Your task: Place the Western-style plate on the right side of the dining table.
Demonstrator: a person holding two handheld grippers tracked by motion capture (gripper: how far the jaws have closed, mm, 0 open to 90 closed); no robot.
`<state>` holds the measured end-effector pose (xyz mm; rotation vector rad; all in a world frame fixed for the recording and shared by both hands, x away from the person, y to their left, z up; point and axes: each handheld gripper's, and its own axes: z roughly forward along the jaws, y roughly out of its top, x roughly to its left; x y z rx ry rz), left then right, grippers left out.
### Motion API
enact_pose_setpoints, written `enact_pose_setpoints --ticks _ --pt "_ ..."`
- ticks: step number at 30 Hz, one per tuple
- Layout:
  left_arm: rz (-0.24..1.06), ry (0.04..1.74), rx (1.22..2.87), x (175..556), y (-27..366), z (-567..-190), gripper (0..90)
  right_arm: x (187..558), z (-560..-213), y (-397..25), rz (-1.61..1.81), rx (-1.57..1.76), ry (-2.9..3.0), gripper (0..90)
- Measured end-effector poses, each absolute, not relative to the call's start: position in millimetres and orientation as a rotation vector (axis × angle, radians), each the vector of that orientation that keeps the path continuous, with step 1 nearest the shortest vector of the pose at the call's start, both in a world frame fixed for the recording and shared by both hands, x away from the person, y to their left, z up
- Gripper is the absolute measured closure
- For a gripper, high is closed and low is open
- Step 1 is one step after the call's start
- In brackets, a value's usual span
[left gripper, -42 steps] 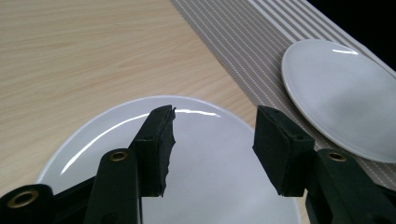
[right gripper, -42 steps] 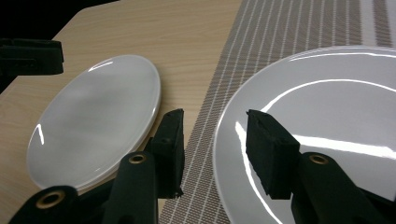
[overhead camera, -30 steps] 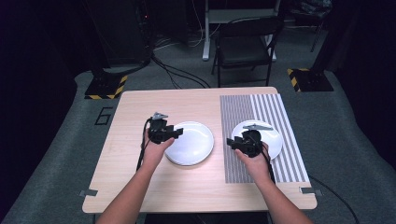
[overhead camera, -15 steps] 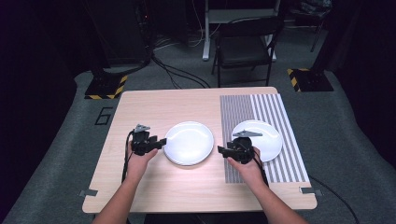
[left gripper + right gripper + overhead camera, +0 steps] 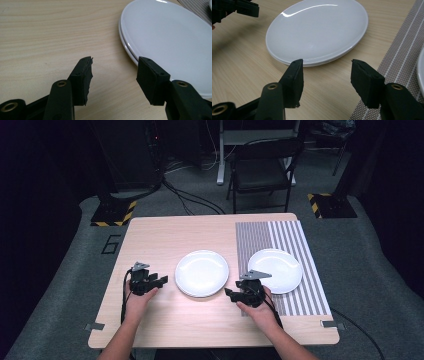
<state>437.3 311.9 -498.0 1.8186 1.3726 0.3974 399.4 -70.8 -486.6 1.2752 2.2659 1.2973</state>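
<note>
1. At the left of the wooden table (image 5: 150, 320), your left gripper (image 5: 161, 281) sits low over bare wood, just beside the near-left rim of the middle white plate (image 5: 202, 272). Its jaws stand wide apart with nothing between them; in the left gripper view the gripper (image 5: 113, 72) points at the plate's (image 5: 170, 37) edge, the right jaw overlapping the rim in the picture, though contact cannot be told.

2. In the middle, that plate lies flat on the bare wood, left of the striped placemat (image 5: 300, 295). The doubled rim line in both gripper views suggests two plates stacked, so judge the weight accordingly.

3. To its right, your right gripper (image 5: 231, 293) hovers near the plate's near-right rim, at the placemat's left edge. Its jaws are also spread wide and empty; in the right gripper view the gripper (image 5: 327, 72) faces the plate (image 5: 317, 30) across a short strip of wood, not touching.

4. At the far right, a second white plate (image 5: 275, 270) rests on the placemat, apart from both grippers.

5. The step in hand looks like the approach: you flank the middle plate from both sides, no grip taken yet.

6. Next, ease each gripper forward so one jaw slides under the rim and the other over it, then close both evenly. The rim is thin, glossy and low, so come in shallow and watch for slipping.
</note>
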Motion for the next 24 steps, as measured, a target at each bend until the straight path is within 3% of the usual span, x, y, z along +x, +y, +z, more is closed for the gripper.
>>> enact_pose_setpoints --ticks 24 --pt "0.462 1.359 1.882 432.7 312.6 -519.6 43.7 384.0 -518.5 -45.8 1.229 1.086 2.359 41.7"
